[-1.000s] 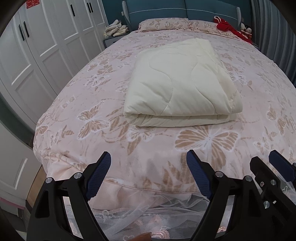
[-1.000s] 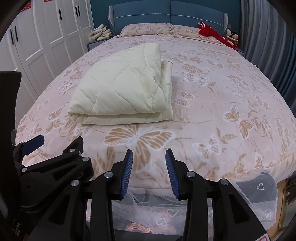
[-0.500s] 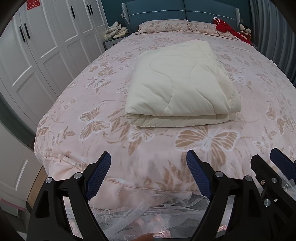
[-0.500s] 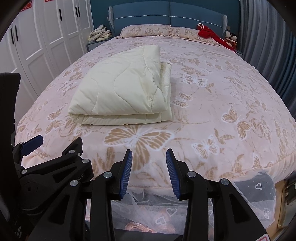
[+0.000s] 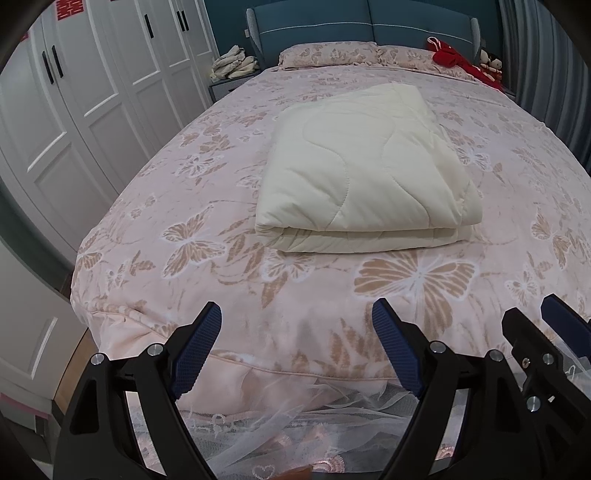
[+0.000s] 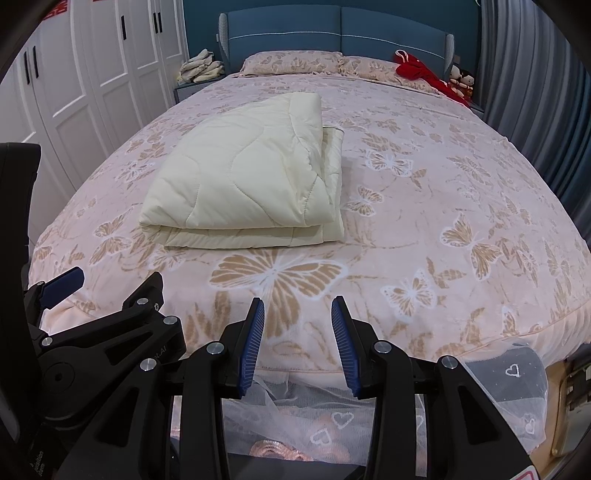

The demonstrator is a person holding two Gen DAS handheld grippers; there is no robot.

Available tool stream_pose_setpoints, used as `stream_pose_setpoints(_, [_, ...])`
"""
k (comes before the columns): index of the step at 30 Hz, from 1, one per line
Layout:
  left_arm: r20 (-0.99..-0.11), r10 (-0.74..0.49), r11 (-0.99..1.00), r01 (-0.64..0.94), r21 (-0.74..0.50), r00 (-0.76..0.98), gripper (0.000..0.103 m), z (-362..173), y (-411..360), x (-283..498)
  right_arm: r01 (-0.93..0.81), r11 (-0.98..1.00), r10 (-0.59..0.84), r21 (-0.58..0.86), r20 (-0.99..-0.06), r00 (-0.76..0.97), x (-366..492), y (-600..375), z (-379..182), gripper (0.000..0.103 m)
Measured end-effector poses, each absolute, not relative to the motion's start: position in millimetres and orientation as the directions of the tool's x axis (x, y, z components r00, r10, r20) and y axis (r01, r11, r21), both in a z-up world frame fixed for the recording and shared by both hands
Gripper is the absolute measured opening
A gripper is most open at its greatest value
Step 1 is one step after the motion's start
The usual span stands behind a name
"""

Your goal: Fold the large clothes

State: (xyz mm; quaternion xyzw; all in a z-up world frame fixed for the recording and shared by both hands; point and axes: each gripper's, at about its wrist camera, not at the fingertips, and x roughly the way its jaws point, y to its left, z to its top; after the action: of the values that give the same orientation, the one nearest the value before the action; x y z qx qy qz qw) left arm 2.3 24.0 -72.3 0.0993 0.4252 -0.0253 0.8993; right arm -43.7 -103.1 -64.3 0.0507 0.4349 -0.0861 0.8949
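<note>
A red double-happiness sign (image 5: 70, 8) sits on a white wardrobe door (image 5: 92, 85) at upper left, while small white lettering on the black claw body (image 6: 38, 459) at the right view's lower left is too blurred to read.

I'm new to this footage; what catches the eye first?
A folded cream quilted blanket lies mid-bed on the pink butterfly-print bedspread. Both black grippers, left and right, hover empty above the foot edge. A red garment lies by the pillows.
</note>
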Motion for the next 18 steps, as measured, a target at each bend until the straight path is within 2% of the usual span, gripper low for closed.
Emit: stream_pose_setpoints(18, [-0.770, 0.032, 0.980, 0.132, 0.150, 0.638, 0.081, -71.8, 26.3, -0.9, 0.199, 0.980, -0.113, 0.012, -0.787, 0.606, -45.1, -101.7, -63.7, 0.039])
